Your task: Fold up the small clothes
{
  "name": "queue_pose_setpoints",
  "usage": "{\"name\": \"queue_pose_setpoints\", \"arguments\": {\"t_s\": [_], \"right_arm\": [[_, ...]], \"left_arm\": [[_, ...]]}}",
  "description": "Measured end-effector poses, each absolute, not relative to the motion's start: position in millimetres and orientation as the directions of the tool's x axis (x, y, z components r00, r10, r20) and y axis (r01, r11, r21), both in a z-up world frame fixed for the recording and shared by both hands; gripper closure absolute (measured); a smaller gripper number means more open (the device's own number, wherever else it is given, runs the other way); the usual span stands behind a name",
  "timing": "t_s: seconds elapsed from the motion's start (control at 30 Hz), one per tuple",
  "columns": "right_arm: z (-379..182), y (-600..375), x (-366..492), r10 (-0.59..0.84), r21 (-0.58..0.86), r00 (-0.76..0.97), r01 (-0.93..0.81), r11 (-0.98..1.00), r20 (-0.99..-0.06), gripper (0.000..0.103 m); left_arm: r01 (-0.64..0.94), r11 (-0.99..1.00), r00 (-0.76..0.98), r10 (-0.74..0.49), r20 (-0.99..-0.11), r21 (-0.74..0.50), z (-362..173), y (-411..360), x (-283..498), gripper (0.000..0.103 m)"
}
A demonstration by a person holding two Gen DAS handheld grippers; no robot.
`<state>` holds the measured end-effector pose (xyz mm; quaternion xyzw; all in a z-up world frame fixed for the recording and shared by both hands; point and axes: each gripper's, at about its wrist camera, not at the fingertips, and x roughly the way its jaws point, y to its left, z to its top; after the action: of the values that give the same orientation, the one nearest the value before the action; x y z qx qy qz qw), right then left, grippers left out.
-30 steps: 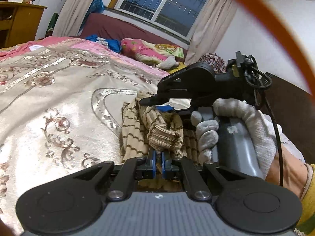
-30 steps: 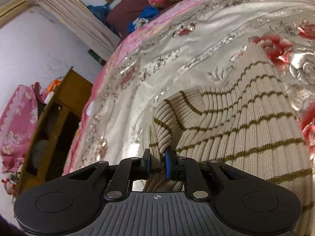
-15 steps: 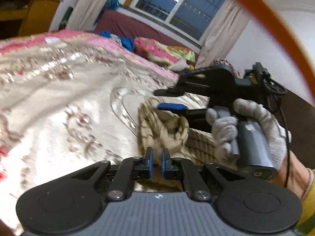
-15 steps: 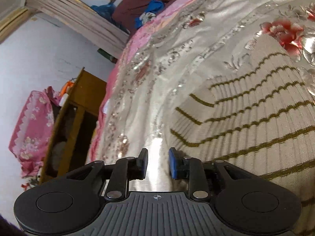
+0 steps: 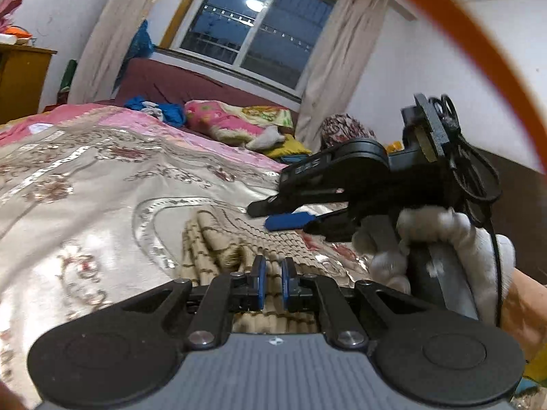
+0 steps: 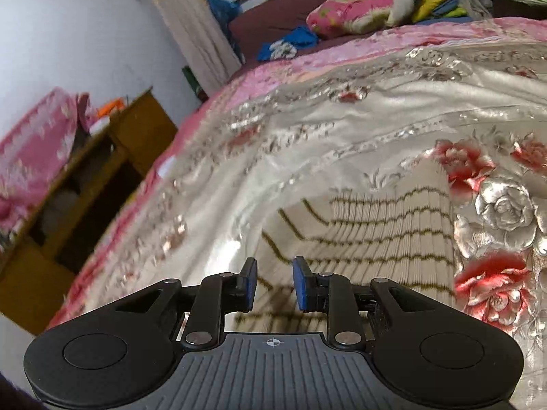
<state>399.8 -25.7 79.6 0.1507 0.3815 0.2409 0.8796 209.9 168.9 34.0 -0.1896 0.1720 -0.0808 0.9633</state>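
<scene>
A beige ribbed knit garment with thin olive wavy stripes lies folded and flat on the shiny floral bedspread. My left gripper hovers just above its near edge, slightly open, with nothing between the blue pads. In the left wrist view my right gripper comes in from the right above the garment, held by a white-gloved hand. The right wrist view shows the garment ahead and to the right, with the right gripper open and empty over its left edge.
A wooden cabinet stands beside the bed on the left. Pillows and blue clothes lie at the far end under the window. Red and silver roses mark the bedspread right of the garment.
Both grippers have let go of the knit garment and opened. The bunched fabric has dropped flat onto the bedspread, and both grippers have pulled back and risen a little.
</scene>
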Motion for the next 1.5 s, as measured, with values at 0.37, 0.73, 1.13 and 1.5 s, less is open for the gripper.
{"name": "queue_pose_setpoints", "arguments": {"t_s": [0.37,0.73,1.13,1.5], "right_arm": [[37,22,427,0.590,0.497,0.467,-0.318,0.807,-0.659,0.083],[35,33,421,0.587,0.491,0.480,-0.324,0.809,-0.651,0.082],[86,-75,335,0.561,0.449,0.580,-0.342,0.826,-0.591,0.079],[31,-94,311,0.493,0.400,0.545,-0.289,0.869,-0.678,0.079]], "left_arm": [[-0.094,0.905,0.864,-0.134,-0.486,-0.416,-5,198,229,0.089],[-0.111,0.928,0.851,-0.096,-0.516,-0.355,-9,191,231,0.086],[-0.095,0.932,0.878,-0.088,-0.471,-0.351,4,194,224,0.086],[-0.021,0.962,0.907,-0.097,-0.410,-0.273,23,177,224,0.086]]}}
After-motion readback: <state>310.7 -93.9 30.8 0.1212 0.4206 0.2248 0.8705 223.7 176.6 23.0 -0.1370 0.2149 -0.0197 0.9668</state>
